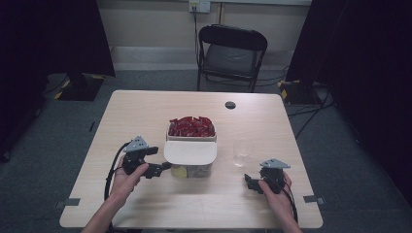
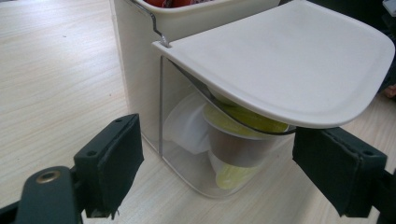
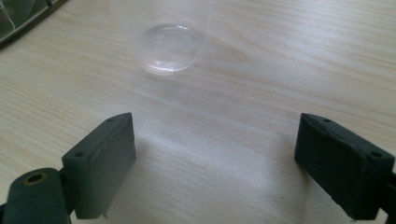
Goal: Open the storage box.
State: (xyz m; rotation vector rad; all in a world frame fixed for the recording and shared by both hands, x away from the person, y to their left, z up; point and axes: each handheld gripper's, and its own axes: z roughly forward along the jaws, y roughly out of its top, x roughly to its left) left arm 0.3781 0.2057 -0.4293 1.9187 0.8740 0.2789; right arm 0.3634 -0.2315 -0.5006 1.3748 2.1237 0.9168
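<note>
I see a wooden table [image 1: 145,116] with a cream dispenser [image 1: 191,145] at its middle. Its top tray holds red packets [image 1: 191,126]. A cream flap [image 1: 190,152] juts out from the front, hinged on a wire and lifted over a clear lower bin [image 2: 187,154]. Inside that bin I make out 2 or more small cups [image 2: 238,144] with yellow-green lids, lying tilted against each other; the exact count I cannot tell.

My left gripper [image 1: 154,170] sits just left of the dispenser's front, low on the table, held by the left hand [image 1: 127,178]. In the left gripper view its jaws are spread wide, gripping nothing, with the bin and the flap's front edge in the gap ahead of them. The right pad lies under the flap's rim; whether it touches I cannot tell.

A clear glass [image 1: 242,152] stands right of the dispenser, apart from it. My right gripper [image 1: 252,183] rests near the table's front right, below the glass, in the right hand [image 1: 278,194]. In the right gripper view its jaws are released and wide, bare wood between them, the glass's base ahead and slightly left.

A black chair [image 1: 231,52] stands beyond the table, and a small dark disc [image 1: 230,105] lies near the far edge.
</note>
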